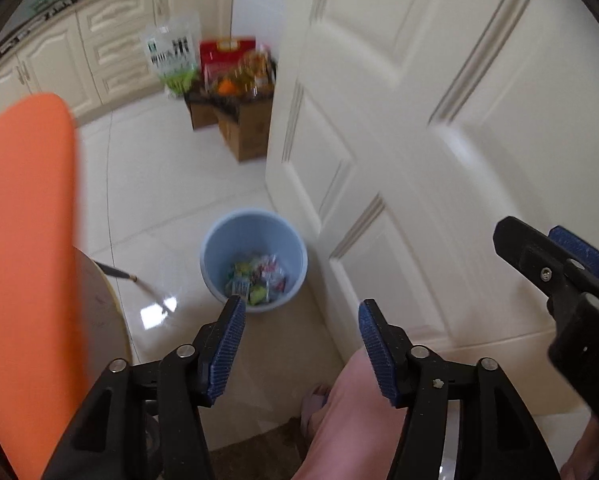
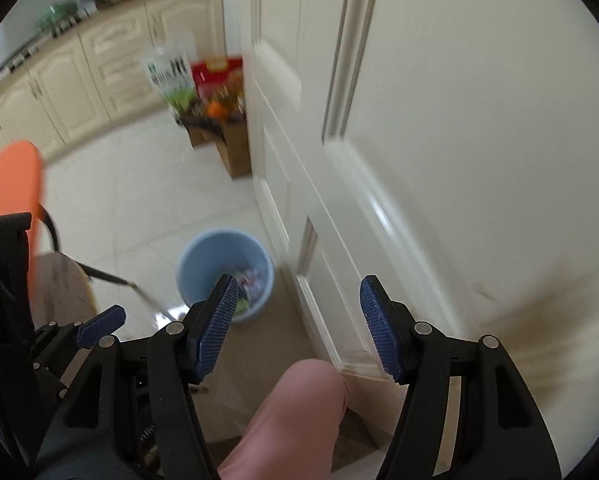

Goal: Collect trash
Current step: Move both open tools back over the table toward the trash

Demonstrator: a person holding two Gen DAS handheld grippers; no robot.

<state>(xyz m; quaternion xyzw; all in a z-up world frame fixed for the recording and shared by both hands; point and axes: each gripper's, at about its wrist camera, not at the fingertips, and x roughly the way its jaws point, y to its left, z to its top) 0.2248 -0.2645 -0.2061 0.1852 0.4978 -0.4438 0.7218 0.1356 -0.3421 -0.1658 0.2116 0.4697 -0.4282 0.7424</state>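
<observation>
Both grippers are hanging high above a blue bin (image 1: 254,258), which is standing on the pale tiled floor just beside a cream panelled door (image 1: 419,120). The left gripper (image 1: 301,344) is spreading its jaws wide and carrying nothing; the right gripper (image 2: 297,326) is likewise gaping and empty. The collected trash (image 1: 257,278), a heap of coloured wrappers, is lying at the bottom of the bin. Beyond the bin, cardboard boxes (image 1: 235,120) are holding bags and packets against the door's far edge; an orange chair (image 1: 23,240) is standing on the bin's other side.

Judged from this, the step in hand is a search for remaining litter; doing it well is likely requiring slower sweeps, since both views are smearing with motion.

Print on the wrappers is proving illegible, and floor beneath the grippers is being hidden by the person's leg (image 2: 287,420).
</observation>
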